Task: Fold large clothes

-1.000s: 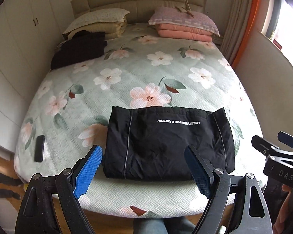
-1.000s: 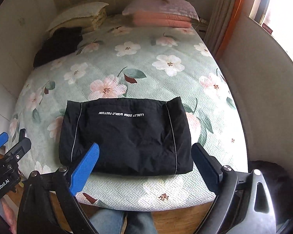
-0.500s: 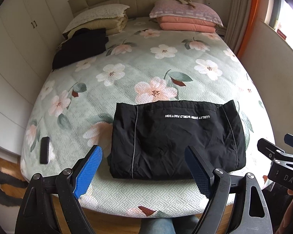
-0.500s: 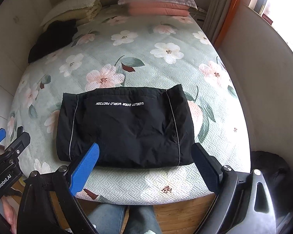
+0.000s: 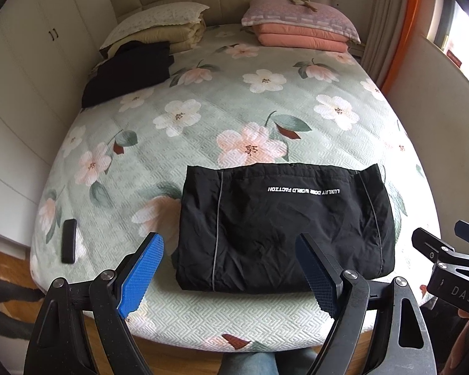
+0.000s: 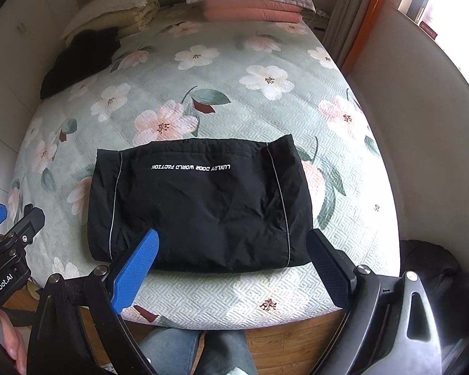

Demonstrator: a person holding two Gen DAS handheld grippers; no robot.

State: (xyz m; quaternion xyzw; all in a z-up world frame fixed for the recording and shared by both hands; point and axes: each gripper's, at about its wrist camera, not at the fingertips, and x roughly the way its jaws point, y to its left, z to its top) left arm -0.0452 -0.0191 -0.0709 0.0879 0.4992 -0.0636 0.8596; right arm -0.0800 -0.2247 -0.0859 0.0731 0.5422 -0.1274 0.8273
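A black garment (image 5: 284, 228) with white lettering lies folded into a flat rectangle near the foot edge of the floral bed (image 5: 203, 118). It also shows in the right wrist view (image 6: 200, 203). My left gripper (image 5: 228, 268) is open and empty, held above the bed's foot edge just short of the garment. My right gripper (image 6: 234, 265) is open and empty, held back over the garment's near edge. Neither touches the cloth.
Another folded black garment (image 5: 128, 68) lies at the far left near stacked cream bedding (image 5: 159, 28). Pink pillows (image 5: 300, 28) sit at the far right. A small black remote (image 5: 68, 240) lies near the bed's left edge. White wardrobes stand left, a wall and window right.
Both grippers have drawn back and risen from the bed, so the folded garment looks smaller and farther. The garment has not moved. Both stay open.
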